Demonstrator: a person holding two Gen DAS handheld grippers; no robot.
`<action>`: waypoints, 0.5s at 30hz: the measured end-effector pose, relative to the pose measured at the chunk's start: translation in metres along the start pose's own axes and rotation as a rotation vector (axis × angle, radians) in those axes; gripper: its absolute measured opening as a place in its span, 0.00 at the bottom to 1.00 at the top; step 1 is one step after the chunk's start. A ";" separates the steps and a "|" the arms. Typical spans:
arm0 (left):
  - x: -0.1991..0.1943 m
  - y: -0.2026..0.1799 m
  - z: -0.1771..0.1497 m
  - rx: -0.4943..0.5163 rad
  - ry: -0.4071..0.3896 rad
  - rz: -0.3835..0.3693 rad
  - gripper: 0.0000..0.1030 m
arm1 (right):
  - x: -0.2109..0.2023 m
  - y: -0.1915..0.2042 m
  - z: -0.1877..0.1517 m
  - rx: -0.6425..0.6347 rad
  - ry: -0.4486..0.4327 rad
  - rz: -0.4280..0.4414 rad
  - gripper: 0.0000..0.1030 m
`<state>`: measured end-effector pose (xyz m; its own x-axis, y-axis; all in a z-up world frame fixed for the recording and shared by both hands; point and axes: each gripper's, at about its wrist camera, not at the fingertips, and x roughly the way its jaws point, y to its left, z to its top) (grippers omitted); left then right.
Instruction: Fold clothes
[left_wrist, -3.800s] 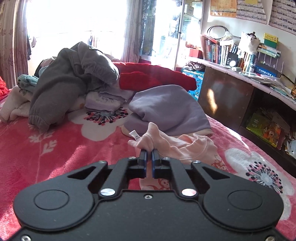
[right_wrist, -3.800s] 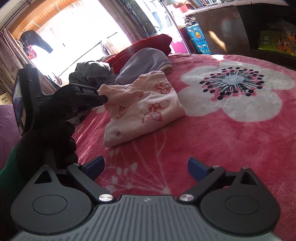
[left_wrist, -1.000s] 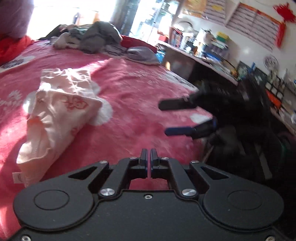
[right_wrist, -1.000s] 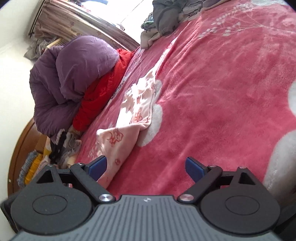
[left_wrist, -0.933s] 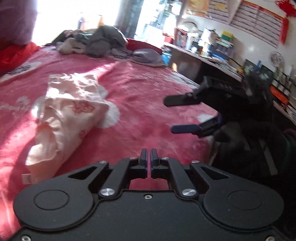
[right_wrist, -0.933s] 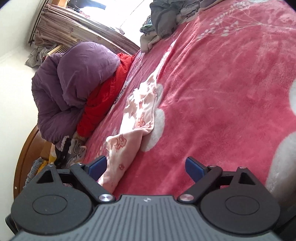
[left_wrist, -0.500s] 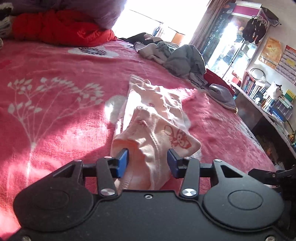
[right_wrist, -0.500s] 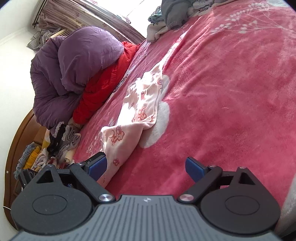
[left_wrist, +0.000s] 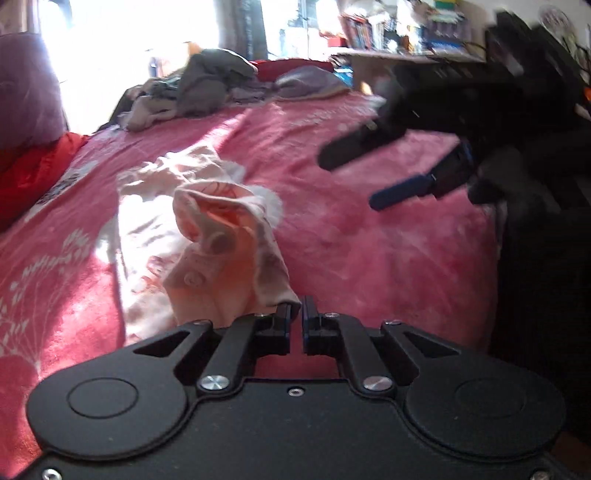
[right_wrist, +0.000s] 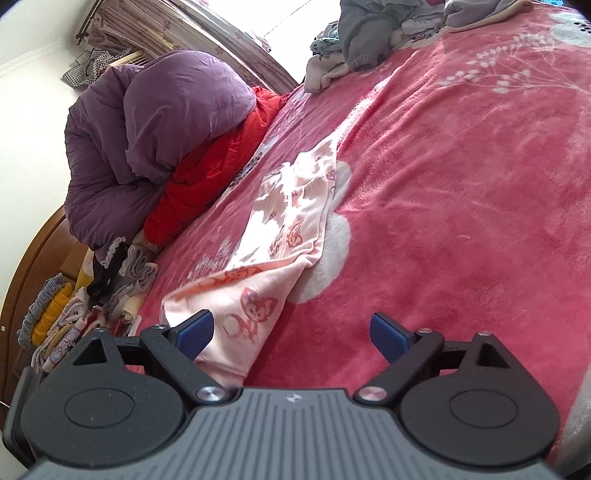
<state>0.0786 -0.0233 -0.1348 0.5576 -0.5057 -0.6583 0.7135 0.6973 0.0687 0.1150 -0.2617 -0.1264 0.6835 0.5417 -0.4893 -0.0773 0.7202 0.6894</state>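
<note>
Pink garment (left_wrist: 207, 236), one piece with small fox prints, lies stretched lengthwise on the red floral blanket (left_wrist: 369, 258), its near end bunched and lifted. Two grippers in view. Left gripper (left_wrist: 294, 314): jaws have just closed, now nearly together, pinching a corner of the garment's near hem at their tips; cloth rises from that point and spills to the left. Right gripper (right_wrist: 291, 330): jaws spread wide, nothing clamped; the garment's near end lies between them, close against the left blue pad (right_wrist: 195, 328), apart from the right pad. In the left view the right gripper (left_wrist: 388, 173) hangs blurred above bare blanket, to the right of the garment and apart from it. One heap of unsorted clothes (left_wrist: 199, 88) at the far end of the bed; one purple quilt (right_wrist: 159, 136) over one red quilt (right_wrist: 218, 158) along the side. Against half a second ago: left jaws then stood apart, straddling the hem; now closed on it, with the cloth pulled up higher. Right jaws unchanged in width.
</note>
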 end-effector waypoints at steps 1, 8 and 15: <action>-0.002 -0.004 -0.002 0.016 0.008 -0.031 0.03 | -0.001 -0.001 0.000 0.005 -0.004 0.003 0.88; -0.042 0.014 -0.013 -0.137 -0.086 -0.104 0.03 | 0.002 0.002 -0.004 -0.008 0.004 0.012 0.86; -0.058 0.077 -0.025 -0.535 -0.193 0.082 0.22 | 0.022 0.016 -0.013 -0.098 0.070 -0.026 0.71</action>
<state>0.0906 0.0722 -0.1103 0.7052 -0.4879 -0.5145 0.3788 0.8726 -0.3083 0.1192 -0.2323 -0.1329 0.6341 0.5488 -0.5447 -0.1329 0.7713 0.6224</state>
